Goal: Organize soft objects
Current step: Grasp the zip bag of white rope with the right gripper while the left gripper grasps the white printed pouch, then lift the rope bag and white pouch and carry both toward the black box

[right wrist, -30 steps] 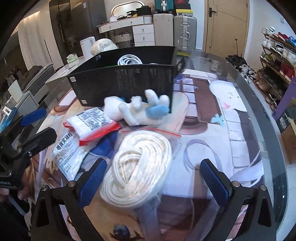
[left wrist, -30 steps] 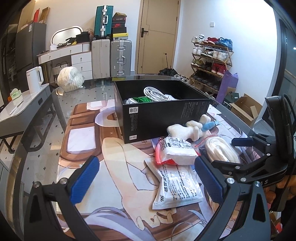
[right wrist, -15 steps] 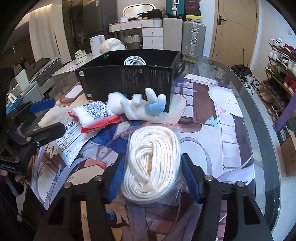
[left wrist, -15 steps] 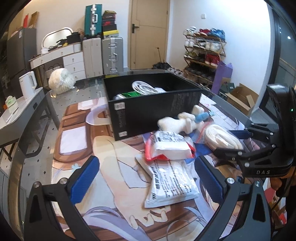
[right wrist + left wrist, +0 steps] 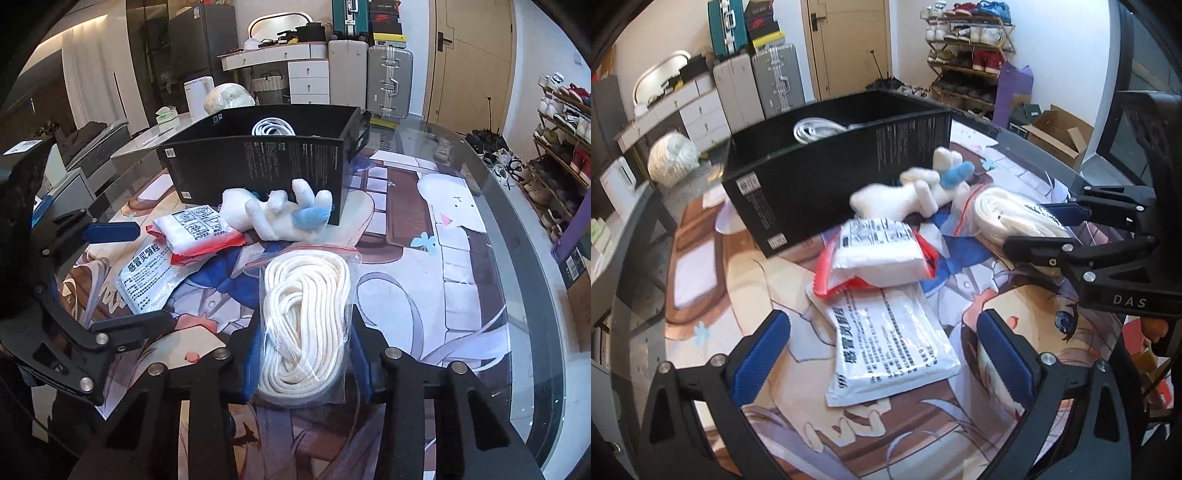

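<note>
Rope bundle (image 5: 306, 314) in its slippery bag feels light and squashy; my right tool (image 5: 303, 360) pinches its near end. Left tool (image 5: 882, 354) hangs wide apart, holding nothing.

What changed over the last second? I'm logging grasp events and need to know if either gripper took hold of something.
The right gripper closed from wide open onto the bagged rope coil and now clamps it between its pads. The left gripper stayed open, hovering over the white packet, holding nothing. The plush toy, red-edged packet and black box kept their places on the table.
</note>
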